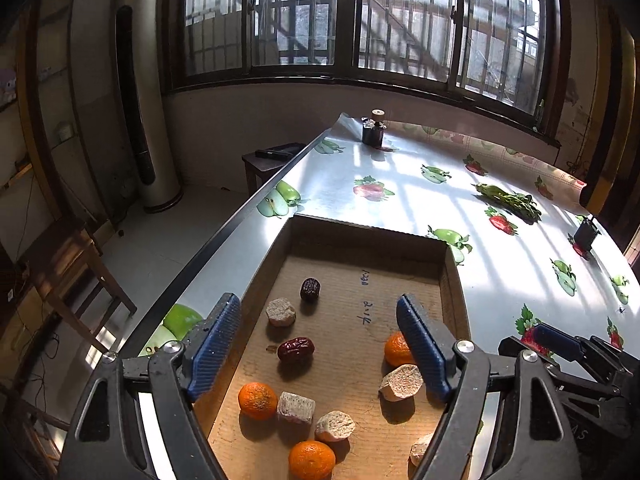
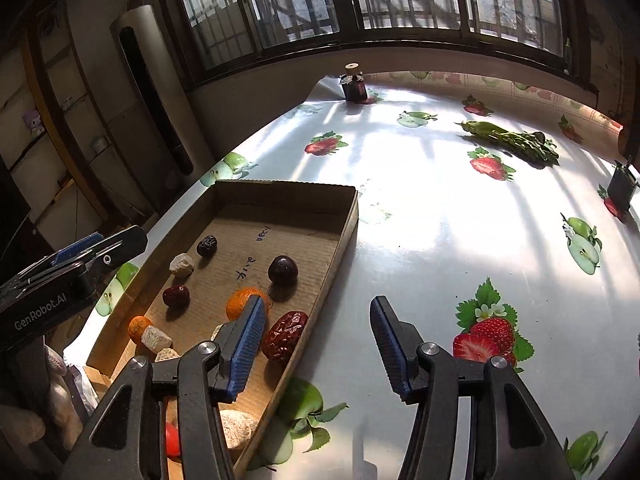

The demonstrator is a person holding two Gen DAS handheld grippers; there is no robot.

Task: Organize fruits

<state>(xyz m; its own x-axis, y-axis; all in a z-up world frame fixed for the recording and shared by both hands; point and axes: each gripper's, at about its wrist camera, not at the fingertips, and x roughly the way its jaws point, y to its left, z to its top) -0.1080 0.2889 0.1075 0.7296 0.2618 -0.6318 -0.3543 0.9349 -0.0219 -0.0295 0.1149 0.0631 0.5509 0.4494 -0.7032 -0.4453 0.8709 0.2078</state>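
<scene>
A shallow cardboard tray (image 1: 360,228) lies at the table's left edge. It holds several fruits: oranges (image 1: 257,400), wrinkled red dates (image 1: 296,350), a dark date (image 1: 310,289) and pale dried chunks (image 1: 281,312). My left gripper (image 1: 318,299) hovers open over the tray with nothing between its blue pads. In the right wrist view my right gripper (image 2: 318,302) stands open above the tray's right wall (image 2: 340,248), empty. A red date (image 2: 285,335) and an orange (image 2: 242,302) lie by its left finger. A dark round fruit (image 2: 283,270) sits further in.
A bundle of green vegetables (image 2: 508,140) lies far right on the fruit-print tablecloth. A dark corked bottle (image 2: 354,84) stands at the far corner and a small black object (image 2: 622,186) at the right edge. Chairs and a tall white appliance (image 1: 140,96) stand left of the table.
</scene>
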